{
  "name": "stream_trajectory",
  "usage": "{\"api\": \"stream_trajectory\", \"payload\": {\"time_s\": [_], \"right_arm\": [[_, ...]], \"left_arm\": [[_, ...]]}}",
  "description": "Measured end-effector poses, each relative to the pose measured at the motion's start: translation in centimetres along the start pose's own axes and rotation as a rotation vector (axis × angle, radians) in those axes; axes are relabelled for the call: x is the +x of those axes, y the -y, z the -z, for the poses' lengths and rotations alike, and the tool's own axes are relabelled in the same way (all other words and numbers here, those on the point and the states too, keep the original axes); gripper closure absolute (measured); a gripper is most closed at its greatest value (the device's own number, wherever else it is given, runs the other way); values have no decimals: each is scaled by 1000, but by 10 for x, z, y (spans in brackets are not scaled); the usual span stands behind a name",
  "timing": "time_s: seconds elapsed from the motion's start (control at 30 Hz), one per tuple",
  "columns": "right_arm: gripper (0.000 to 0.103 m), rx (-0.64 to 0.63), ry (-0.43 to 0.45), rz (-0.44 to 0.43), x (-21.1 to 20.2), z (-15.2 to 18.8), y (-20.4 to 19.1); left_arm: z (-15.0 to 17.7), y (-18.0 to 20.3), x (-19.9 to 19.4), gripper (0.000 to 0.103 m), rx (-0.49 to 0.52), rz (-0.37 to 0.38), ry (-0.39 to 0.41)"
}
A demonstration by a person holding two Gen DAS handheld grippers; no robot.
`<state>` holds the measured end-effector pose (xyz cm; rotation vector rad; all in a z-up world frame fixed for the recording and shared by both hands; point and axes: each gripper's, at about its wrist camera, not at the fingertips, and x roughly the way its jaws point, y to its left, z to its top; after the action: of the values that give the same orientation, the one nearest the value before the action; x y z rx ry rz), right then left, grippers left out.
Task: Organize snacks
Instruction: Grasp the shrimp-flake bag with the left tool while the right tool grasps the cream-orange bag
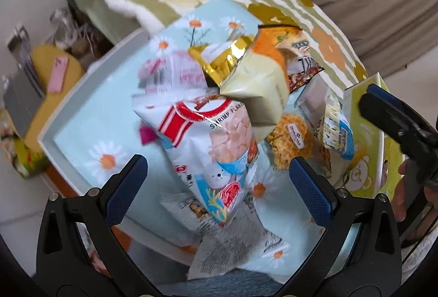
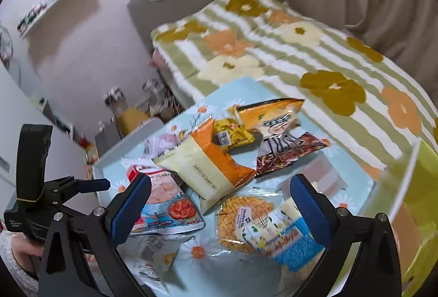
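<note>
While both tools hang above the snack pile, neither grips anything: the left tool (image 1: 217, 182) has its blue pads spread wide over the shrimp flakes bag (image 1: 216, 149), and the right tool (image 2: 220, 201) is spread just as wide over the waffle packet (image 2: 243, 217) and a blue-and-white packet (image 2: 284, 239) lying partly on it. The snacks lie heaped on a daisy-print table (image 2: 347, 182) with a raised white rim. A cream-and-orange bag (image 2: 208, 168) rests across the shrimp flakes bag, with a yellow packet (image 2: 235, 133) and a dark noodle-print bag (image 2: 284, 143) toward the far edge by the bed (image 2: 314, 56). A yellow-green box (image 1: 364, 138) stands at the table's right edge.
</note>
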<state>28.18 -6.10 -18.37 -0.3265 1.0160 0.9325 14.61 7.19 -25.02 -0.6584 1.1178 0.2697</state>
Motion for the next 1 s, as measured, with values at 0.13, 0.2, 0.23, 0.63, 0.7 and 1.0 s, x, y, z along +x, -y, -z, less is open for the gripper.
{"api": "stream_trajectory", "payload": {"time_s": [0.13,0.2,0.23,0.63,0.7,1.0], "right_arm": [[2,-40,-66,-12,26,-5,-1],[2,-59,-93,-22,38,-8,-2],[2,-67,-109,-28,44,-9,-2],[2,-200,-208,-37,85,-16,-12],[2,-222,-221,-43,90,-17,-15],[4,-258,-262,-68,110,-21,-22]], "left_arm": [[-1,-5,22,1,-31,-4,-19],[-4,-7,31,5,-45,-2,-28],[-6,-7,35,7,-51,-1,-33],[-9,-9,50,39,-54,23,-68],[-9,-8,47,40,-47,28,-65],[-13,-10,39,42,-30,27,-48]]}}
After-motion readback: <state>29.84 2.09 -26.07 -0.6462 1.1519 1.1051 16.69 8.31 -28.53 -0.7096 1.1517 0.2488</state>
